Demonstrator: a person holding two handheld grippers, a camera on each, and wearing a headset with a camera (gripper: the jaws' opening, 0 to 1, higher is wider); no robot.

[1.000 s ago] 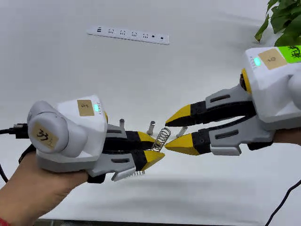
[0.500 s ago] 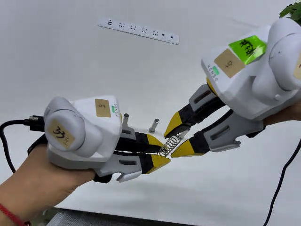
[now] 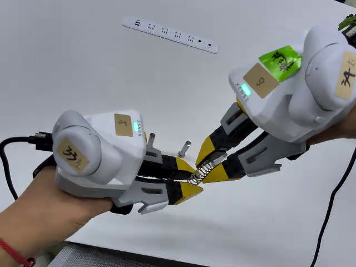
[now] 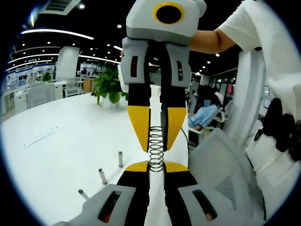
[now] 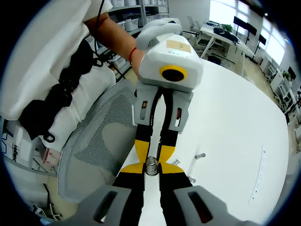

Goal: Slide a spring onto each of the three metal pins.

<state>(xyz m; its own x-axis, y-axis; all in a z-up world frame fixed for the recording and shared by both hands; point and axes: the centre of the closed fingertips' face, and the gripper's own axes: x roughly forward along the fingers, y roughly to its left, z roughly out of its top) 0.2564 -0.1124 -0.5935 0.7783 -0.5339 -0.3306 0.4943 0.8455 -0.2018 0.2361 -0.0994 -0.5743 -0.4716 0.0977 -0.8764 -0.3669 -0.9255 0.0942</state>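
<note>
A small steel spring (image 3: 206, 166) hangs in the air between my two grippers. My left gripper (image 3: 197, 179) comes in from the lower left and is shut on one end of the spring (image 4: 156, 146). From the upper right, my right gripper (image 3: 200, 172) is shut on the other end of the spring (image 5: 151, 165). The two pairs of yellow tips almost touch. Three short metal pins (image 4: 120, 159) (image 4: 102, 176) (image 4: 82, 194) stand upright on the white table, bare, just behind the left gripper. Two of the pins (image 3: 151, 138) (image 3: 183, 148) show in the head view.
A white power strip (image 3: 169, 33) lies at the far side of the table (image 3: 83, 67). A loose spring (image 5: 175, 162) lies on the table near the pins. A black cable (image 3: 8, 161) trails from the left gripper. A grey mesh chair (image 5: 89, 150) stands at the table's near edge.
The right gripper has come in onto the spring's free end and its jaws have narrowed from open to shut on it. The left gripper kept its hold.
</note>
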